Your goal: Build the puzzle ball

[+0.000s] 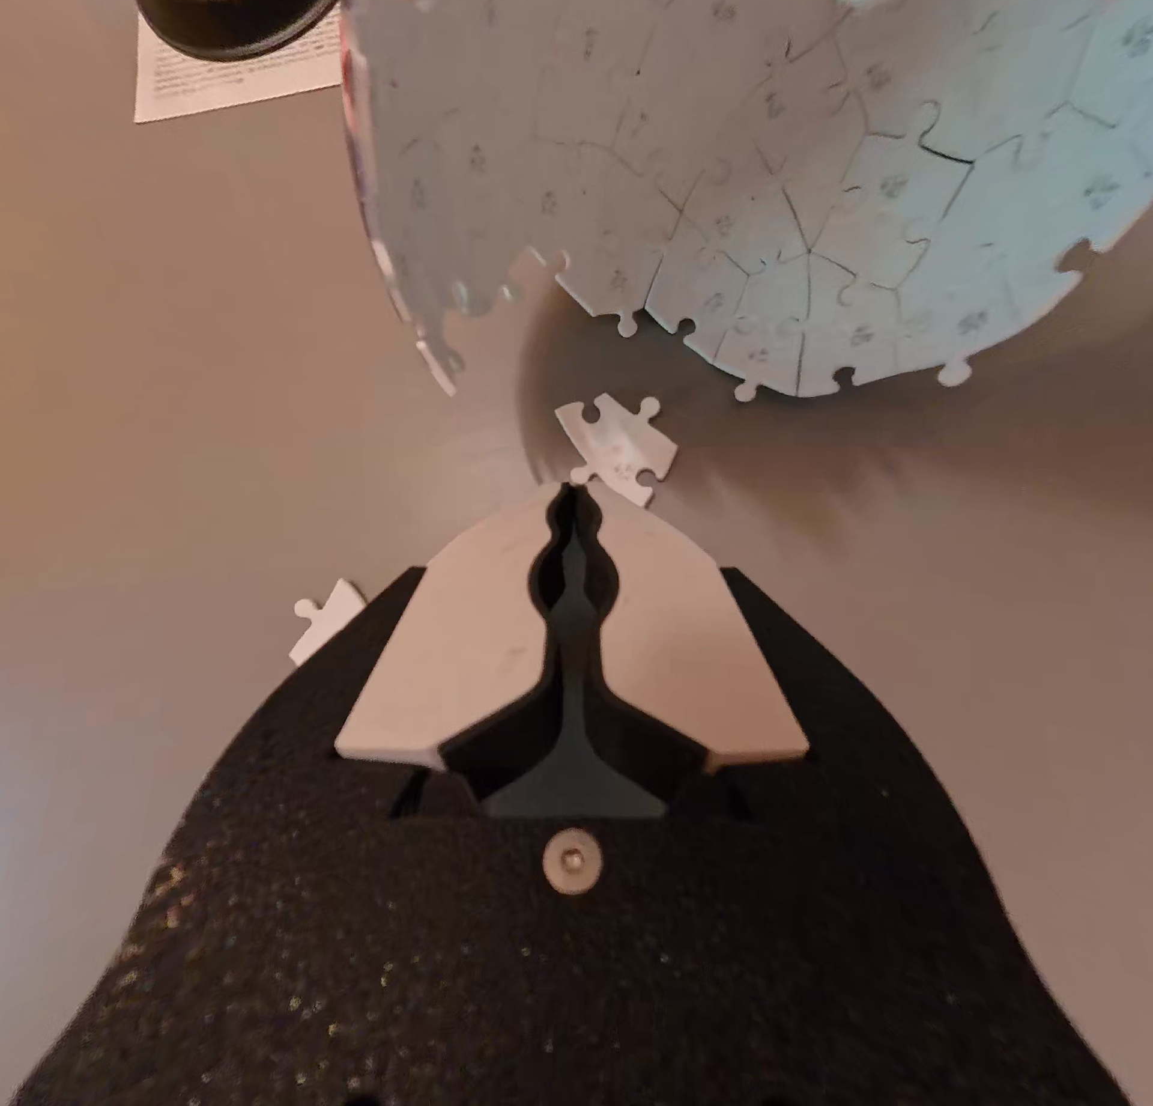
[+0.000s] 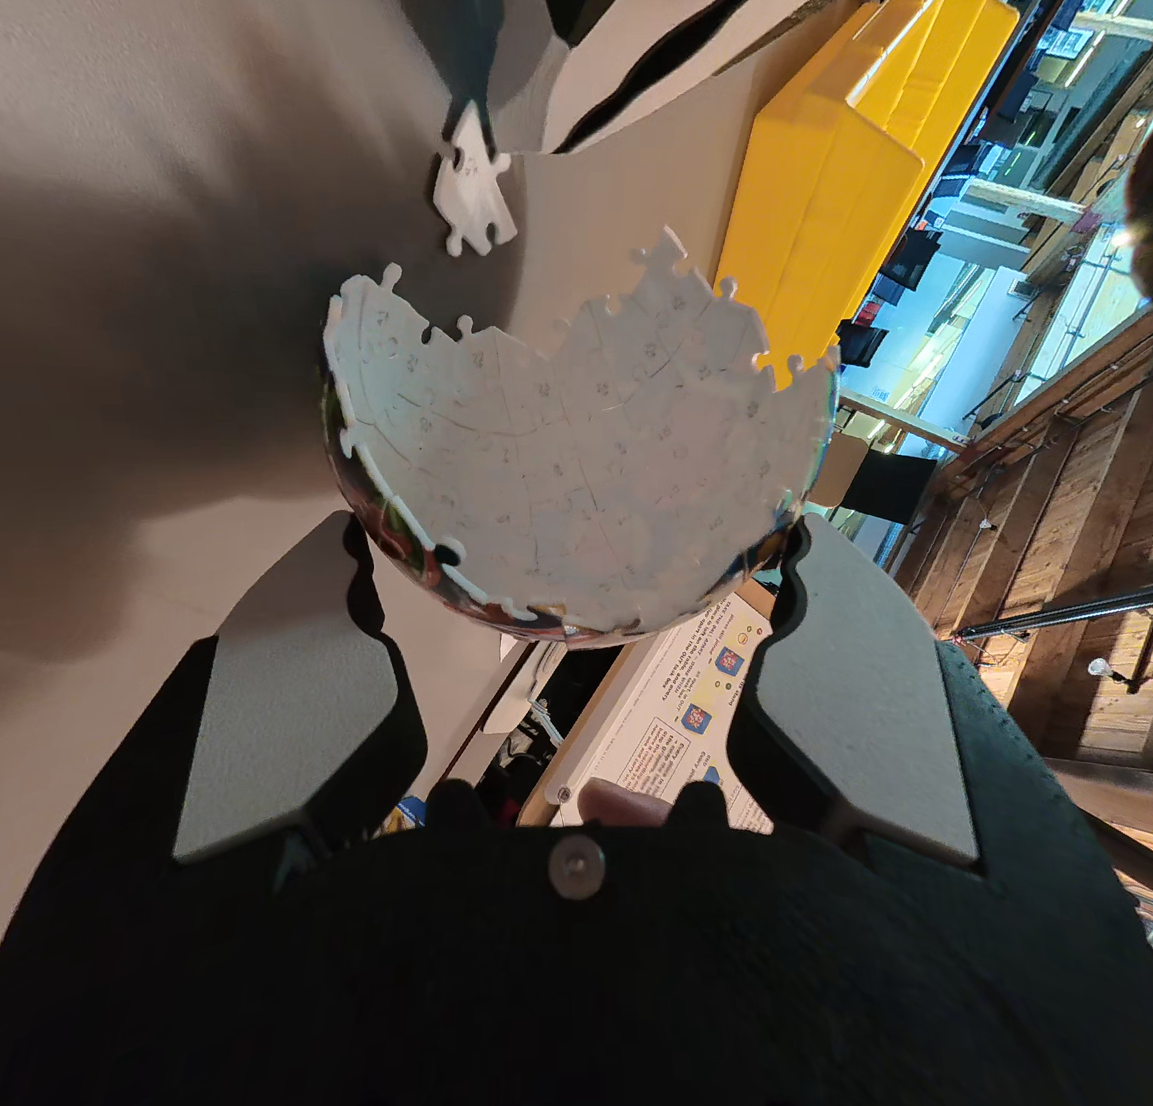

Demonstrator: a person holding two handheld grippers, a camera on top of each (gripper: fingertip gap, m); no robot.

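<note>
1. Left wrist view, far left: a white printed sheet (image 1: pixel 237 77) lies flat on the grey tabletop (image 1: pixel 187 358), its text too blurred to read. A black round stand (image 1: pixel 237 9) sits on the sheet's upper part.
2. A loose white puzzle piece (image 1: pixel 324 626) lies on the tabletop just beside the left tongs' black body, partly hidden by it.
3. Left tongs (image 1: pixel 571 492): fingers closed tip to tip, pinching one tab of a white puzzle piece (image 1: pixel 614 452). The piece sticks out beyond the tips, blank side toward the camera, just below the shell's jagged rim and apart from it.
4. Puzzle ball shell (image 1: pixel 749 171): partly built and bowl-shaped, filling the upper right of this view. Its white inner face shows faint pencil-like marks on each piece, not legible. Open tabletop lies to the left of and below the shell.
5. Right wrist view, left side: bare tabletop. The held piece (image 2: pixel 474 196) hangs above the shell's open rim.
6. Right tongs (image 2: pixel 574 539): spread wide and clamped on the shell (image 2: pixel 561 452), one finger on each side of its lower, colour-printed outside. The open mouth faces the camera, and a toothed gap runs along the upper rim.
7. Below the shell: a laminated instruction card (image 2: pixel 686 701) with text and small icons.
8. Right: a yellow plastic case (image 2: pixel 842 171) at the tabletop edge, with wooden walling (image 2: pixel 1029 545) beyond.
</note>
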